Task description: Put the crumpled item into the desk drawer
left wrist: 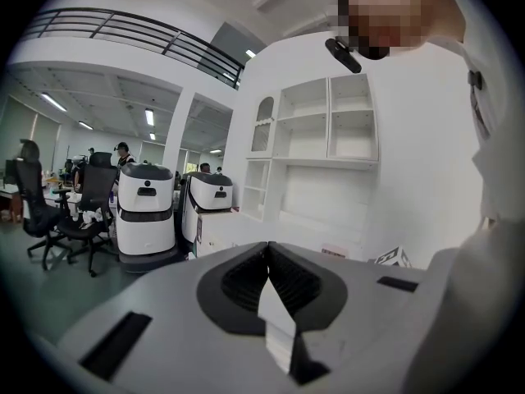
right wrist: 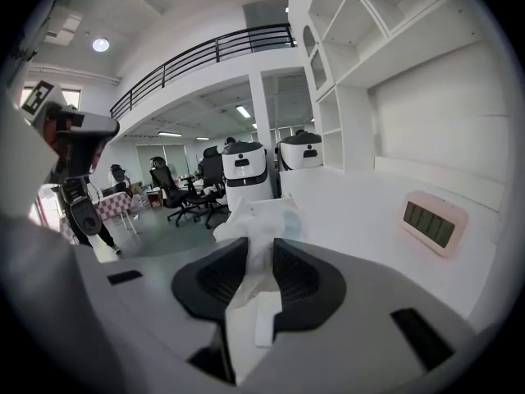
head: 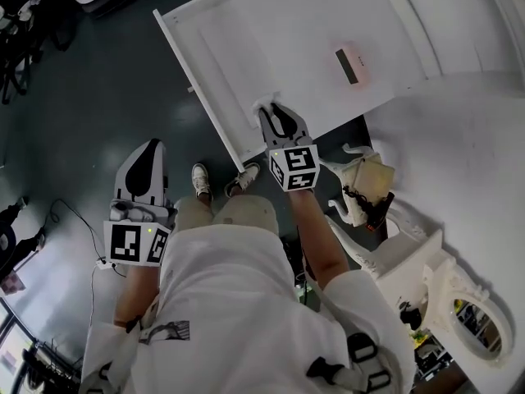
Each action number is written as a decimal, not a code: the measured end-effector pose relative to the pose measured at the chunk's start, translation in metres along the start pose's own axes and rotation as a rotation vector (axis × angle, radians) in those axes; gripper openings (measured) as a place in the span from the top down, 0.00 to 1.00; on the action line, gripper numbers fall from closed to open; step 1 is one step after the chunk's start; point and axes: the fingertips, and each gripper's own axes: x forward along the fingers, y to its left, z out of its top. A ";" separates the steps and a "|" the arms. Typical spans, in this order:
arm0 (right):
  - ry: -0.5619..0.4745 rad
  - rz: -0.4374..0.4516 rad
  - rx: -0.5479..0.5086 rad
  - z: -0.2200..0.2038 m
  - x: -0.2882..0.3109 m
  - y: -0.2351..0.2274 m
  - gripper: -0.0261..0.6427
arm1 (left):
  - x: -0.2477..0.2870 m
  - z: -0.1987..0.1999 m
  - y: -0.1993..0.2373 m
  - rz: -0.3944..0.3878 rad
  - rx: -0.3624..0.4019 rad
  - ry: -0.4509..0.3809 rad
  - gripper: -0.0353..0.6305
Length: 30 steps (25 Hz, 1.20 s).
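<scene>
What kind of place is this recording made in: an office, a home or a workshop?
Probably an open office or a robotics lab: black office chairs stand in a group, white boxy machines are parked near them, and a railed upper gallery runs above.

A white desk (head: pixel 295 23) carries a small pink clock (head: pixel 348 64); its drawer (head: pixel 209 56) stands open.

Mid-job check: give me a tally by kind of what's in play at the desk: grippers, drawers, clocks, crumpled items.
Grippers: 2, left gripper and right gripper
Open drawers: 1, drawer
Crumpled items: 1, crumpled item, clamped in the right gripper
Clocks: 1, pink clock
Total: 5
</scene>
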 end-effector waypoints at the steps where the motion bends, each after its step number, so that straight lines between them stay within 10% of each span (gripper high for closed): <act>1: 0.009 -0.002 -0.007 -0.006 0.005 0.000 0.80 | -0.002 -0.001 0.001 0.003 -0.002 0.001 0.92; 30: 0.281 -0.010 -0.081 -0.103 0.106 -0.048 0.78 | -0.012 -0.029 -0.008 0.097 0.014 0.042 0.92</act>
